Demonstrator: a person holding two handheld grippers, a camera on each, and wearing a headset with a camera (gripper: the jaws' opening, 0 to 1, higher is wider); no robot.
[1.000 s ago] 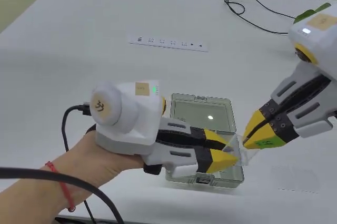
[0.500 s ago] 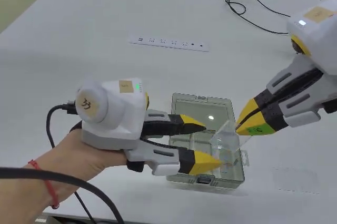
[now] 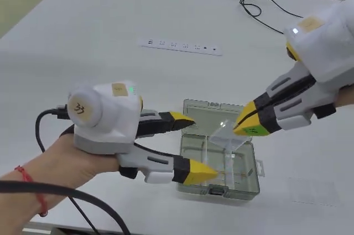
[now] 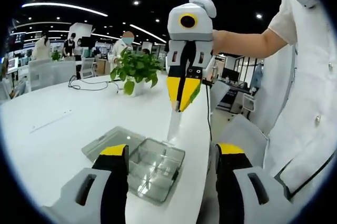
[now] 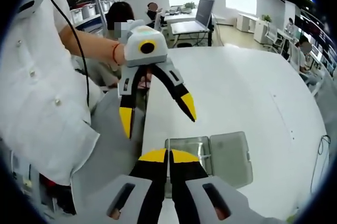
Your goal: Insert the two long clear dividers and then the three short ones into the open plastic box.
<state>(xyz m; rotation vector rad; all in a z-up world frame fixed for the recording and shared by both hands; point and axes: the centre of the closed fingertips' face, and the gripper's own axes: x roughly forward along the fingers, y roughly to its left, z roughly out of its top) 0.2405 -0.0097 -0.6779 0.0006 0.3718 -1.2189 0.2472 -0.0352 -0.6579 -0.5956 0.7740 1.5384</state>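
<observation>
Over box point(image 3: 239, 186) | right claw point(image 3: 237, 130) pinches divider point(image 3: 223, 135) | left claw point(image 3: 202, 146) wide (facing box)

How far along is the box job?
Done: some dividers stand in the box, count unclear. In hand: the right tongs grip a clear divider above it; the left tongs are open. Left: seating that piece, perhaps more.

I can read one mark: the number 33, on the round white cap point(image 3: 81, 109) at the back of the left gripper point(image 3: 202, 146). The tan sticker point(image 3: 118, 89) just beside that cap is illegible to me, as is the green label point(image 3: 254, 130) on the right gripper point(image 3: 238, 131).
</observation>
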